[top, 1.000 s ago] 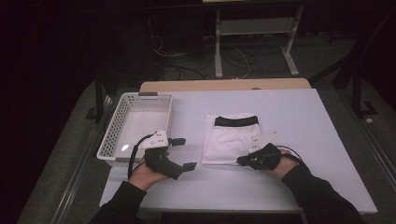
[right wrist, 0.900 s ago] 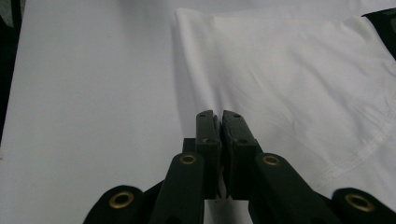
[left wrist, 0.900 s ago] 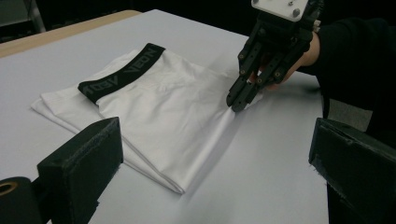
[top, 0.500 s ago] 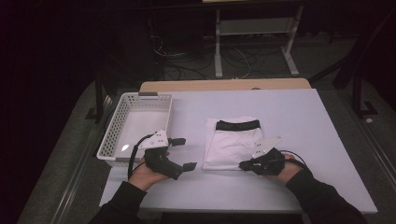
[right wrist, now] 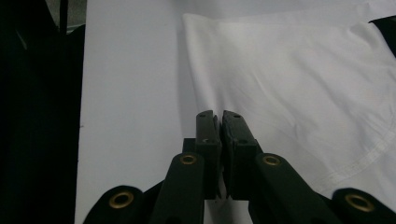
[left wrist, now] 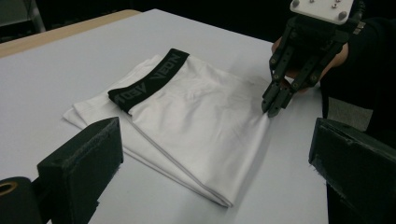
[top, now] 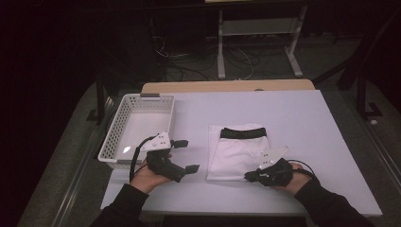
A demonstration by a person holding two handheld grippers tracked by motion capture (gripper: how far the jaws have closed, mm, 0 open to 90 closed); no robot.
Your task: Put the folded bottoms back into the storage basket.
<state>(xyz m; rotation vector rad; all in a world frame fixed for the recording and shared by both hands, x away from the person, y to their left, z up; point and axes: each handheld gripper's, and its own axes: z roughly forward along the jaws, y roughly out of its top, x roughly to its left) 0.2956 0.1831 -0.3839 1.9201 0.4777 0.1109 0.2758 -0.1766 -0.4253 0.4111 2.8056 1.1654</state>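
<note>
A folded pair of white underpants (top: 239,151) with a black waistband (top: 243,133) lies flat in the middle of the white table (top: 307,123). My right gripper (top: 248,176) is shut, its tips low at the garment's near right corner. From the left gripper view, the right gripper (left wrist: 272,109) touches the edge of the white cloth (left wrist: 196,116). In the right gripper view, the closed right gripper (right wrist: 218,116) points over the fabric (right wrist: 289,70), and no cloth shows between the jaws. My left gripper (top: 187,156) is open and empty, left of the garment.
A white mesh basket (top: 113,142) stands at the table's left edge, beside the left hand. A wooden strip (top: 227,86) runs along the far edge of the table. Beyond it are a dark floor, cables and a metal stand (top: 257,33).
My right gripper has slid toward the near edge of the table, along the garment's right side to its near corner. The left gripper and the garment have stayed where they were.
</note>
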